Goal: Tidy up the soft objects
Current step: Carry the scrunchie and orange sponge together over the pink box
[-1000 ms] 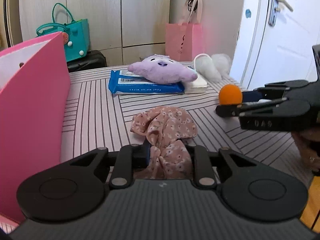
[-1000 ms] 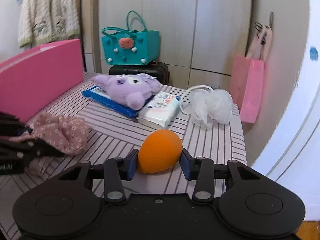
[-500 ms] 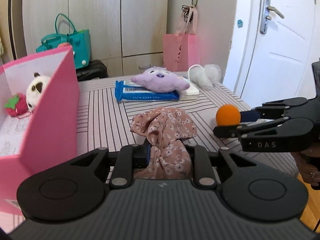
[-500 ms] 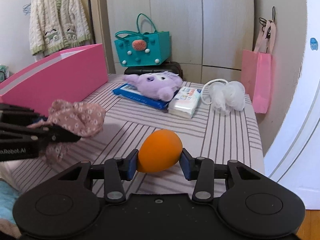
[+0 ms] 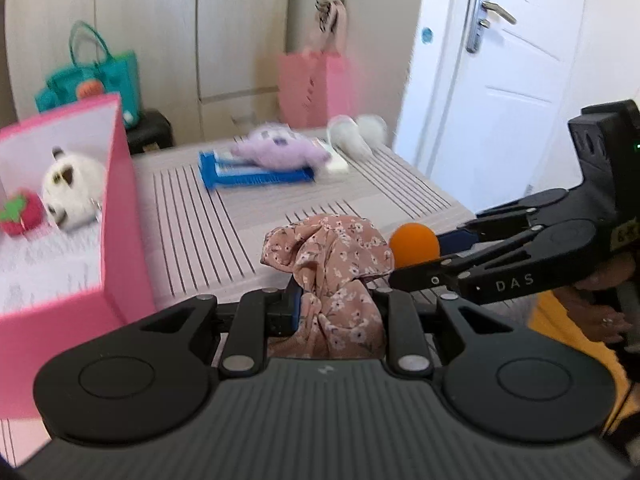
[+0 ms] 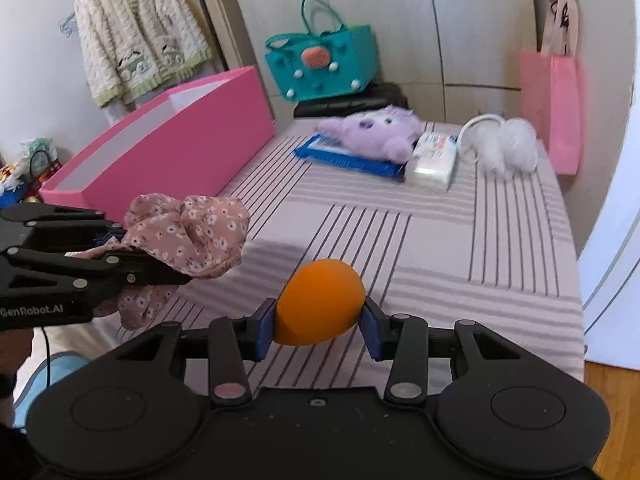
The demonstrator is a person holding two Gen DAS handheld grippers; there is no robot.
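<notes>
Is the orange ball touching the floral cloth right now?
Apart. The right wrist view shows striped table between the orange ball in the right claw and the floral cloth in the left claw.

Home bedroom — wardrobe (image 6: 400, 20), hung cardigan (image 6: 136, 40)

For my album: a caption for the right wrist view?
Right gripper holds an orange sponge egg; left gripper holds floral cloth.
</notes>
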